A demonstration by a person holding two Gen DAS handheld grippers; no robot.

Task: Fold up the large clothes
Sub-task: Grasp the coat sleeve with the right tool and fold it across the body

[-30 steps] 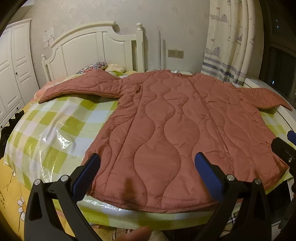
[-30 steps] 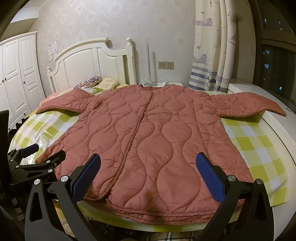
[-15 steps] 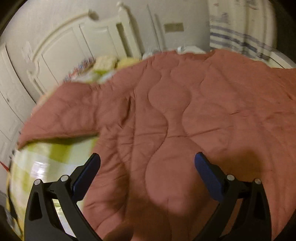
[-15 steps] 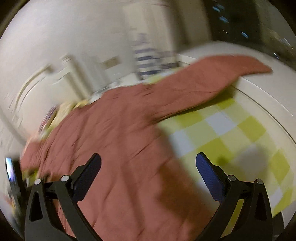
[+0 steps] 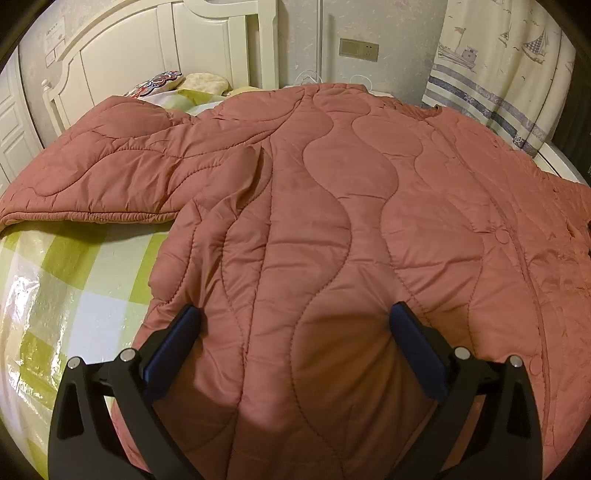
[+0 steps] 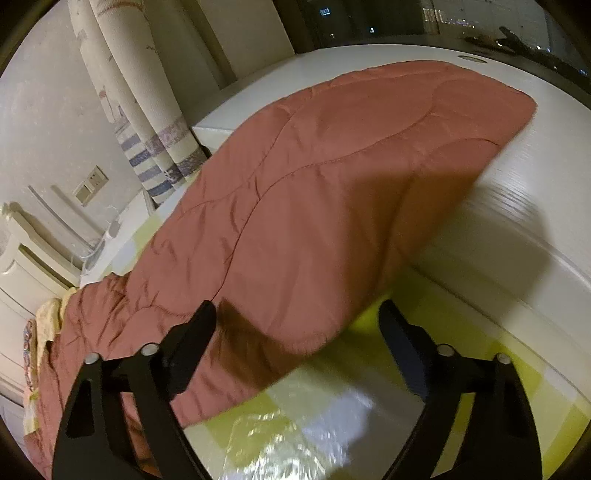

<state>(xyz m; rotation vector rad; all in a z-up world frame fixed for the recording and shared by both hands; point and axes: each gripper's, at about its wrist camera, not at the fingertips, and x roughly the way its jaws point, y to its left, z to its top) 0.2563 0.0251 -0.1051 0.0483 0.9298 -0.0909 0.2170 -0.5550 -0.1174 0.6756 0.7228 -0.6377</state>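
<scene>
A large quilted rust-pink jacket (image 5: 332,221) lies flat on the bed, front up. Its left sleeve (image 5: 103,177) stretches out to the left. My left gripper (image 5: 295,325) is open, low over the jacket's body near the left side seam. In the right wrist view the right sleeve (image 6: 332,177) stretches out onto a white ledge (image 6: 517,206). My right gripper (image 6: 299,321) is open, its jaws on either side of the sleeve's lower edge, holding nothing.
The bed has a yellow-green checked sheet under clear plastic (image 5: 55,280), also seen in the right wrist view (image 6: 314,424). A white headboard (image 5: 166,44) and pillows (image 5: 177,83) are at the back. Striped curtains (image 5: 498,66) hang at right. A dark window (image 6: 369,22) is above the ledge.
Both grippers moved forward from the foot of the bed. The left one came in over the jacket's left side. The right one swung right to the right sleeve. Both stayed open.
</scene>
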